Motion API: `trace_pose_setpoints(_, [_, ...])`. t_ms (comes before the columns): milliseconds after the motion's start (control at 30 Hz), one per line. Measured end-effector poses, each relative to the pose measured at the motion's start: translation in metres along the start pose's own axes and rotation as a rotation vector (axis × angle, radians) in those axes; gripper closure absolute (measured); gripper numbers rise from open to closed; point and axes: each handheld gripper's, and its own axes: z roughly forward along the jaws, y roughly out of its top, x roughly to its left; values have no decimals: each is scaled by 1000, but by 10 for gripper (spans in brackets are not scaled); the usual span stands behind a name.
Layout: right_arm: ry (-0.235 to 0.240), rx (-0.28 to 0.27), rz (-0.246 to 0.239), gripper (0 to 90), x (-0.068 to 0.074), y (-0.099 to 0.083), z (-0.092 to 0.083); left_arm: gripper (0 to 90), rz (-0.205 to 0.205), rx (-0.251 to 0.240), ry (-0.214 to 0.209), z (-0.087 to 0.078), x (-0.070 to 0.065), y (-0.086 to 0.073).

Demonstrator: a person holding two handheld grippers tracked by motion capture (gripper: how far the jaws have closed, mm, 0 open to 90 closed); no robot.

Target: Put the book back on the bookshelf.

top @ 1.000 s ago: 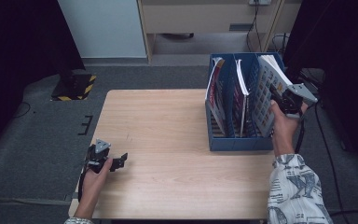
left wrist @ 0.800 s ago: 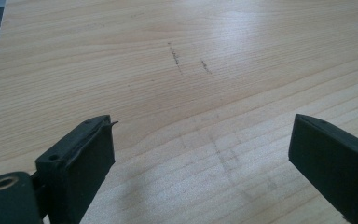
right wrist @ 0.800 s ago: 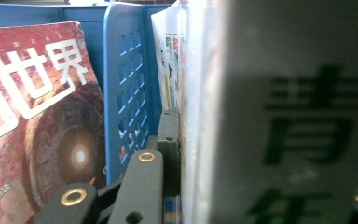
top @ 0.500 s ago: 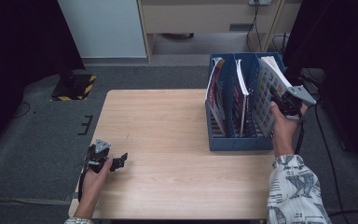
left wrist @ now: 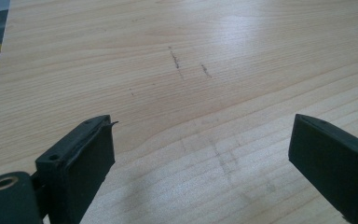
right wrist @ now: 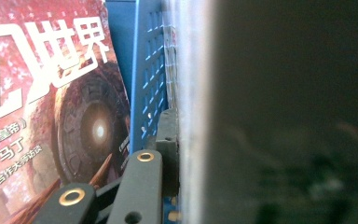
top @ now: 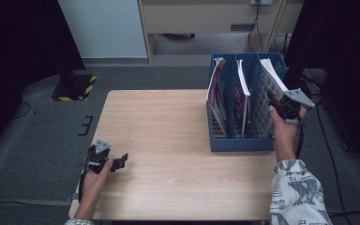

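High view: my right tongs [top: 280, 104] sit at the right compartment of the blue file rack [top: 236, 143], which stands near the worktop's [top: 168, 122] far right corner. They are closed on the white-edged magazine [top: 268, 79] that leans in that compartment, with my right hand [top: 282, 133] just below. Two more magazines stand in the left and middle compartments. My left tongs [top: 122, 161] rest low near the worktop's near left corner, pointing toward its middle.

Left gripper view: my left tongs [left wrist: 200, 163] stand wide open over bare wood grain, with nothing between the jaws.

Right gripper view: one jaw of my right tongs [right wrist: 179, 154] presses against the magazine's page edges [right wrist: 189, 70], beside the rack's blue perforated divider [right wrist: 149, 79]. A red-covered magazine [right wrist: 51, 93] stands beyond that divider.
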Motion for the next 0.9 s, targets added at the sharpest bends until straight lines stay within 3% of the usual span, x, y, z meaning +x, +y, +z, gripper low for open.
trace_pose_setpoints(267, [17, 15, -16, 718, 8, 1, 0, 65, 1, -1, -2, -1, 0, 0])
trace_pose_setpoints(900, [58, 25, 15, 634, 14, 5, -3, 65, 4, 2, -6, 0, -1, 0])
